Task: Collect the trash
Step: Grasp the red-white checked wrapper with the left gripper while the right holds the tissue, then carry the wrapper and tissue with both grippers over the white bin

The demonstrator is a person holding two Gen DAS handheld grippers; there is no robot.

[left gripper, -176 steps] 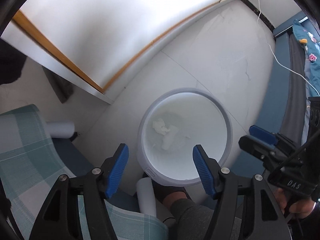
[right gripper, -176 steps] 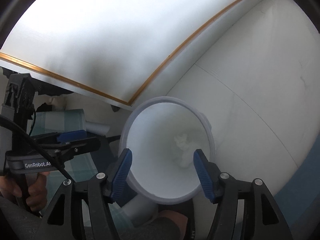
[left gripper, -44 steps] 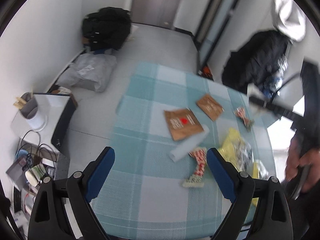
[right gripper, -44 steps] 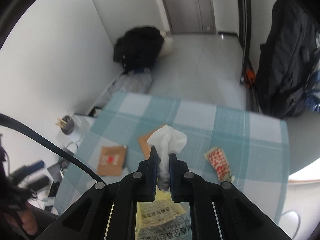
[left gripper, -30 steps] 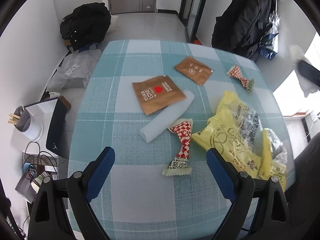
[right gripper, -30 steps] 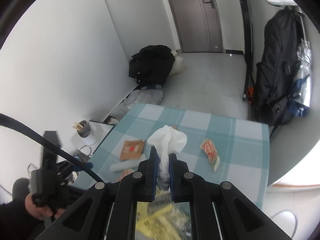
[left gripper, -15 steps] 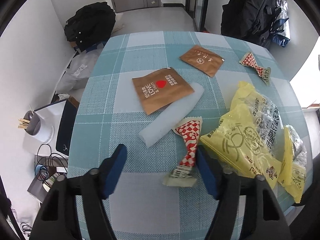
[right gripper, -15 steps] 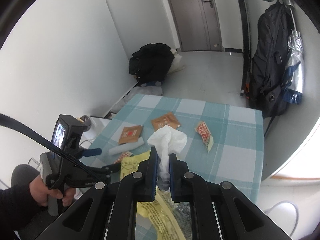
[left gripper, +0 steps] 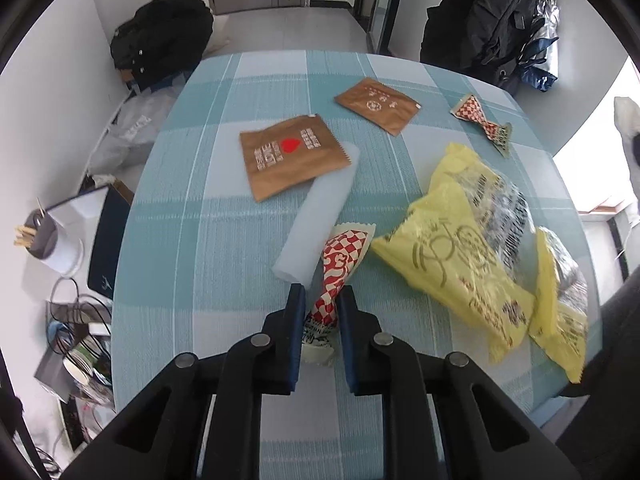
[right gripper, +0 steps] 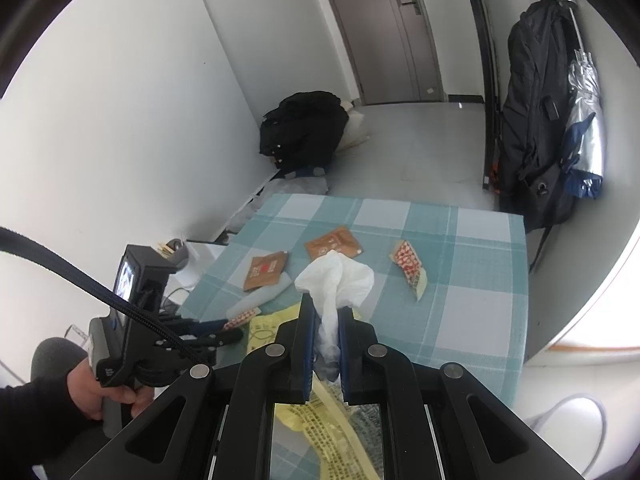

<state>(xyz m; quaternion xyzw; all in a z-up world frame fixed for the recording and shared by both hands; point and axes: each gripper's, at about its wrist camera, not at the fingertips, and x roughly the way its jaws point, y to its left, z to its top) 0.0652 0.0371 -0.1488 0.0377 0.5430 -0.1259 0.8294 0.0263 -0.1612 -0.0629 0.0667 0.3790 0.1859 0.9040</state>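
Observation:
My left gripper (left gripper: 321, 300) is shut on a red-and-white checked wrapper (left gripper: 340, 264) that lies on the teal checked tablecloth (left gripper: 200, 240). My right gripper (right gripper: 326, 310) is shut on a crumpled white tissue (right gripper: 336, 280) and holds it high above the table. On the table lie two brown sachets (left gripper: 290, 156) (left gripper: 376, 105), a white foam strip (left gripper: 320, 216), a second checked wrapper (left gripper: 482, 122) and yellow snack bags (left gripper: 472, 248). The left gripper also shows in the right wrist view (right gripper: 224, 334), low at the table's near left.
A black backpack (left gripper: 160, 40) lies on the floor beyond the table. Dark coats (right gripper: 536, 120) hang at the right. A cup of sticks (left gripper: 40, 236) and cables (left gripper: 76, 320) sit on a low stand left of the table. The bin's rim (right gripper: 576, 432) shows at the lower right.
Both grippers came from the bin to the table. My left gripper has lowered and closed on the checked wrapper. My right gripper has kept hold of the tissue and risen.

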